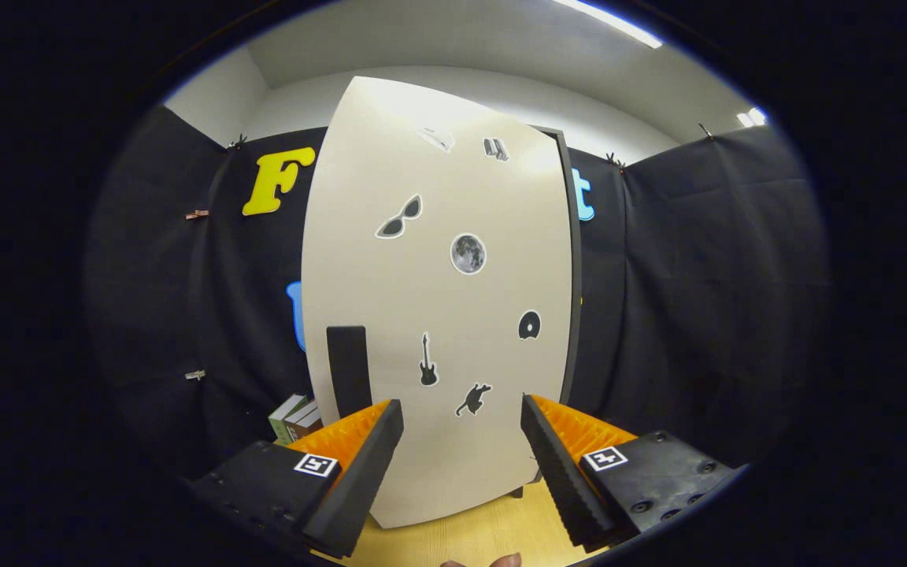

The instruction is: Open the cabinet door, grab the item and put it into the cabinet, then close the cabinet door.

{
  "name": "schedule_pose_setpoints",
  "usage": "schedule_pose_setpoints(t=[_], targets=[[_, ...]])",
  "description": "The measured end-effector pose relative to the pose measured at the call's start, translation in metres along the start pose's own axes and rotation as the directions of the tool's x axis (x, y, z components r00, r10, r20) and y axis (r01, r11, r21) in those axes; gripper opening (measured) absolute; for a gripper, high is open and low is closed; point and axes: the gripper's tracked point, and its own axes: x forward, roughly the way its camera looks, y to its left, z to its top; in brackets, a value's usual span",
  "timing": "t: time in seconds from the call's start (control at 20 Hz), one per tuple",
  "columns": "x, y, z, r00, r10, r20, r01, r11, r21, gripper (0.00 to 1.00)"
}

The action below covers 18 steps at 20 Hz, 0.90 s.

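The gripper stands wide open, its two fingers spread far apart with nothing between them and nothing held. Just ahead of them rises the cabinet door, a pale, tall panel that faces the camera almost flat. Its surface carries small stickers: sunglasses, a moon, a guitar, a disc and a small dark animal. A dark upright handle sits on the door near its left edge, just beyond the left finger, close to it but whether they touch cannot be told. The right finger stands apart from the door's right edge, where a thin dark strip of the cabinet frame shows behind the panel.

The door's bottom edge ends just above a light wooden table top, and a band of bare wood lies open between the fingers. To the left of the door, low down behind the left finger, a small stack of books or boxes leans beside the panel; this seems to be the item, though that cannot be told for sure. Black cloth walls close in on both sides, leaving open room to the right of the door. A fingertip of a person shows at the table's near edge
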Motion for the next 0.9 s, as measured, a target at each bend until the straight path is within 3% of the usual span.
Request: schedule_pose_setpoints(t=[0.35, 0.9], targets=[[0.013, -0.008, -0.01, 0.999, -0.004, -0.034, 0.004, 1.0, -0.002, 0.98], [0.003, 0.013, -0.004, 0.998, 0.07, 0.005, -0.07, 0.997, -0.034, 0.98]])
